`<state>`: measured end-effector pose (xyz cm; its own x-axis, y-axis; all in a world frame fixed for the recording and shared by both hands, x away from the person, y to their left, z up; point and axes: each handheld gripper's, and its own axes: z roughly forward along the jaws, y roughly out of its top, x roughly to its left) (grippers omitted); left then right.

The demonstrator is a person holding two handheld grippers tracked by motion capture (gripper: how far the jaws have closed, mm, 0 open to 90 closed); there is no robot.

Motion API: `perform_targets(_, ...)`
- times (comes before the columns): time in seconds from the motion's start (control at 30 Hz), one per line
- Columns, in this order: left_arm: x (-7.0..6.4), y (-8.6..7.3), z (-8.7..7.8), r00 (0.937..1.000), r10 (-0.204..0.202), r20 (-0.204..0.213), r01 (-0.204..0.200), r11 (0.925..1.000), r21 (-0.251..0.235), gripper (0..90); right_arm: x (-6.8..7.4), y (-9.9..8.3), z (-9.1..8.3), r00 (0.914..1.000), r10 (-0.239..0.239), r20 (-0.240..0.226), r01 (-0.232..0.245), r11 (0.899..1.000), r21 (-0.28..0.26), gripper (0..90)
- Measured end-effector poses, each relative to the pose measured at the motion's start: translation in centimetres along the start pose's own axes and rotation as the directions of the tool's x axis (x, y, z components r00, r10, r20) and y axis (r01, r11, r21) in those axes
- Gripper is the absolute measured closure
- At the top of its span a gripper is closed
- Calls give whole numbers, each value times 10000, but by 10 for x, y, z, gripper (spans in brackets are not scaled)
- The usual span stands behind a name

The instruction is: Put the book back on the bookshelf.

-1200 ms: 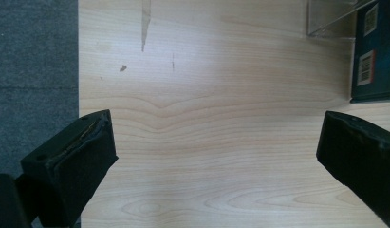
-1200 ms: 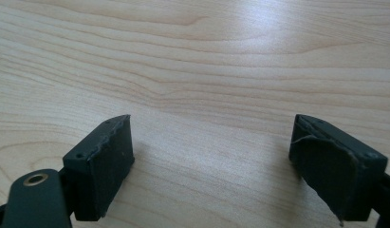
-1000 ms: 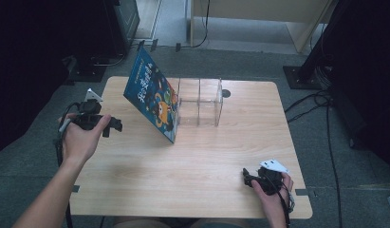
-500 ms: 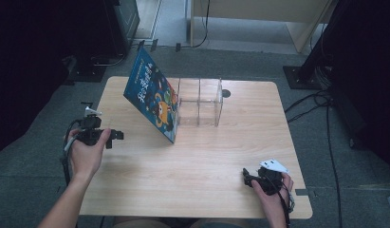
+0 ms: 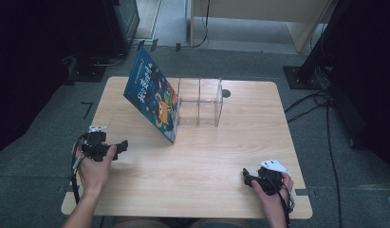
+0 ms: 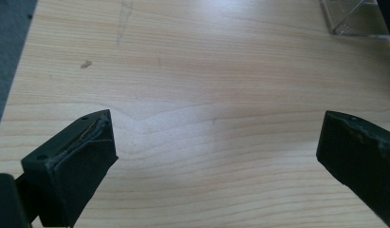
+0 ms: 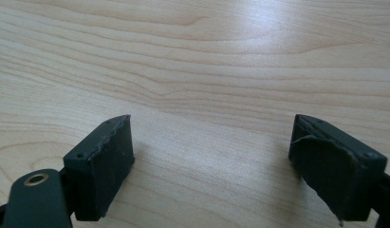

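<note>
Two grippers, both empty. We see the left gripper near the table's left edge, jaws spread wide over bare wood in the left gripper view, holding nothing. The right gripper sits by the near right corner, jaws also wide apart, nothing between them.

We take the book as the thing in hand: it stands tilted toward the far left part of the table, leaning against the clear box, its bottom edge on the wood. The left gripper is nearer to it but well apart.

Handling, as we judge it: a thin, glossy cover, so likely slippery and light, stiff enough across the boards but prone to flop open if pinched on one cover alone. We would grip it across the full thickness at the free upper edge or the near corner. The box looks light and may slide if the book is pushed.
</note>
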<state>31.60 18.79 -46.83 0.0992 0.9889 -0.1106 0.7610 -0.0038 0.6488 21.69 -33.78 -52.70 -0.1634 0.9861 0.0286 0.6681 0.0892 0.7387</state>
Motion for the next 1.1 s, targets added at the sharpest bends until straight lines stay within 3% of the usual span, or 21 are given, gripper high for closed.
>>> perform_targets(0.2, 6, -25, 1, 10000, 58, -40, -60, 9985, -553, 0, 0, 0, 0, 10000, 4, -2, -4, 10000, 0, 144)
perform_targets(0.3, 9, -36, 2, 9999, -134, 11, 135, 9974, -703, 0, 0, 0, 0, 10000, 0, 1, 0, 10000, 0, 144)
perform_targets(0.57, 12, -59, 5, 9998, -191, -39, 188, 9980, -597, 0, 0, 0, 0, 10000, -21, 4, 21, 10000, 1, 144)
perform_targets(0.63, 13, -61, 0, 9998, -148, 152, 159, 9972, -733, 0, 0, 0, 0, 10000, -22, 2, 22, 10000, -2, 145)
perform_targets(0.8, 13, -69, -3, 10000, -14, -50, 11, 9989, -474, 0, 0, 0, 0, 10000, -23, 4, 23, 10000, -1, 145)
perform_targets(1.1, 17, -82, -12, 9999, 150, -64, -151, 9997, -201, 0, 0, 0, 0, 10000, -4, 22, 3, 10000, 3, 146)
